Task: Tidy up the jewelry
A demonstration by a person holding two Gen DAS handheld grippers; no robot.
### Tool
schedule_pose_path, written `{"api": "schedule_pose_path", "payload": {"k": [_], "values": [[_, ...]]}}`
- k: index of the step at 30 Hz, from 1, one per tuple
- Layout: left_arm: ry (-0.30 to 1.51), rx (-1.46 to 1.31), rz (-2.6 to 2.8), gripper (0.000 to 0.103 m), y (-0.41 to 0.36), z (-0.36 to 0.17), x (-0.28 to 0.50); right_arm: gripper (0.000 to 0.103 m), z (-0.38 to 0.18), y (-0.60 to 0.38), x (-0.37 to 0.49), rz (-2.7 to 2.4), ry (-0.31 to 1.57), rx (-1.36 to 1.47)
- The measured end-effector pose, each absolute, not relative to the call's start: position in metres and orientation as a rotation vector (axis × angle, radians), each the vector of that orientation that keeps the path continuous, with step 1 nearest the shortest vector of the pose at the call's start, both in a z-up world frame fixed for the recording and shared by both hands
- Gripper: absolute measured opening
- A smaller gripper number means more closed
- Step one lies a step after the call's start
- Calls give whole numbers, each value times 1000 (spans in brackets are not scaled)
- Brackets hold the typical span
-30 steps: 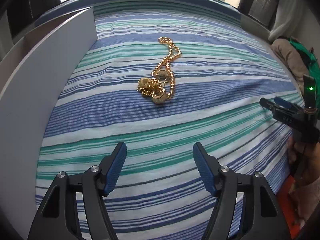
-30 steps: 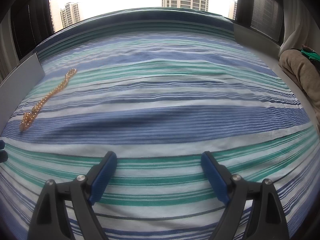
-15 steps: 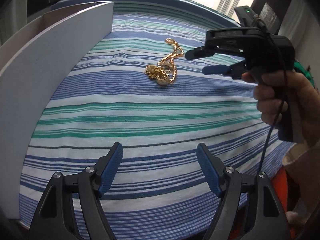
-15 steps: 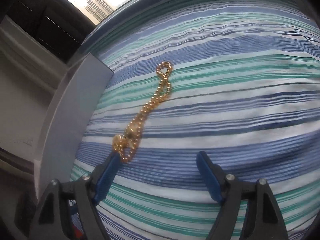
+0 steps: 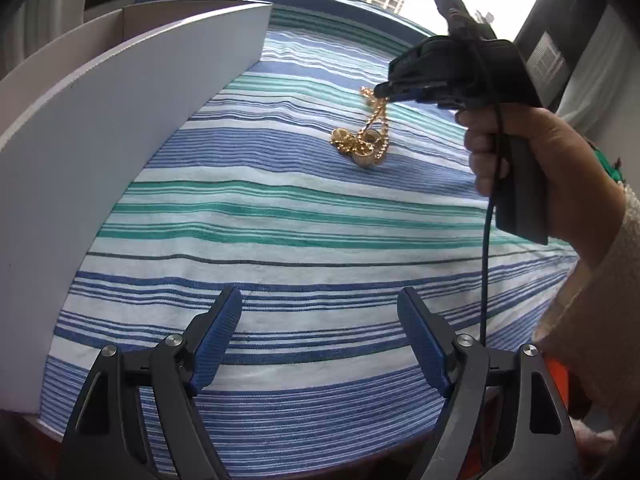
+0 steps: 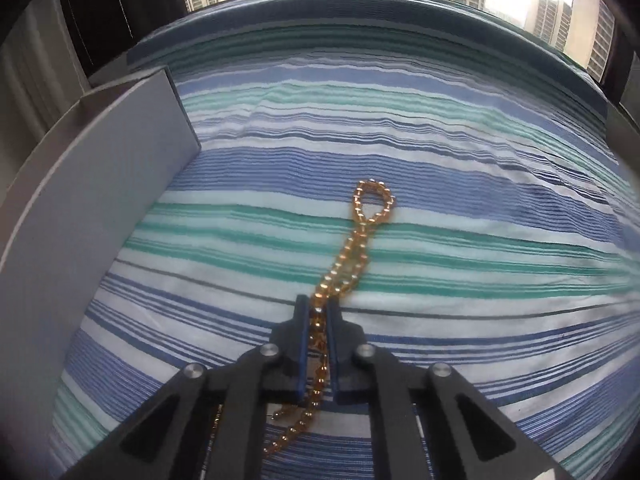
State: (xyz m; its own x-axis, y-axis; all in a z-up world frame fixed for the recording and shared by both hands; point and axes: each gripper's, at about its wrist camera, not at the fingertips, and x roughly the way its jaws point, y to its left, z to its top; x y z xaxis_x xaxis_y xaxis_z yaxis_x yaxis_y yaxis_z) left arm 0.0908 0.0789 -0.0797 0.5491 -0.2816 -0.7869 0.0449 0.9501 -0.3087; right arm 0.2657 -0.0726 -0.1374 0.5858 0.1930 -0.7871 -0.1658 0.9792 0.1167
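A gold bead chain [image 6: 362, 248] lies on the striped cloth, with a loop at its far end. My right gripper [image 6: 318, 308] is shut on the chain, and beads run between its blue pads. In the left wrist view, the right gripper [image 5: 382, 91] pinches the chain's upper part. From there the gold chain [image 5: 376, 120] runs down to a cluster of gold rings [image 5: 360, 148] on the cloth. My left gripper [image 5: 319, 294] hovers over the near part of the cloth; its jaws are opening and nothing is between them.
A grey box wall [image 5: 120, 120] stands along the left of the cloth, also in the right wrist view as the grey box wall [image 6: 100, 200]. A person's hand [image 5: 552, 168] in a pale sleeve holds the right gripper's handle, its cable hanging down. Windows lie beyond the table's far edge.
My right gripper swung left over the chain and shut on it. In the left wrist view the chain and box wall shifted, and the left jaws stand slightly wider.
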Motion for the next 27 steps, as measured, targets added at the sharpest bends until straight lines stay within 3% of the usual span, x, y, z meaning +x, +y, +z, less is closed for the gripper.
{"api": "schedule_pose_path", "payload": {"k": [12,22,27], "values": [[999,-218,-217,81,63,-75,108,8,-38,-123,189,396,691,195],[1050,-9,-271,93,12,-35,202,8,-35,-167,143,409,630,234],[1093,22,-123,85,0,-75,264,8,-39,-194,136,487,659,360]]}}
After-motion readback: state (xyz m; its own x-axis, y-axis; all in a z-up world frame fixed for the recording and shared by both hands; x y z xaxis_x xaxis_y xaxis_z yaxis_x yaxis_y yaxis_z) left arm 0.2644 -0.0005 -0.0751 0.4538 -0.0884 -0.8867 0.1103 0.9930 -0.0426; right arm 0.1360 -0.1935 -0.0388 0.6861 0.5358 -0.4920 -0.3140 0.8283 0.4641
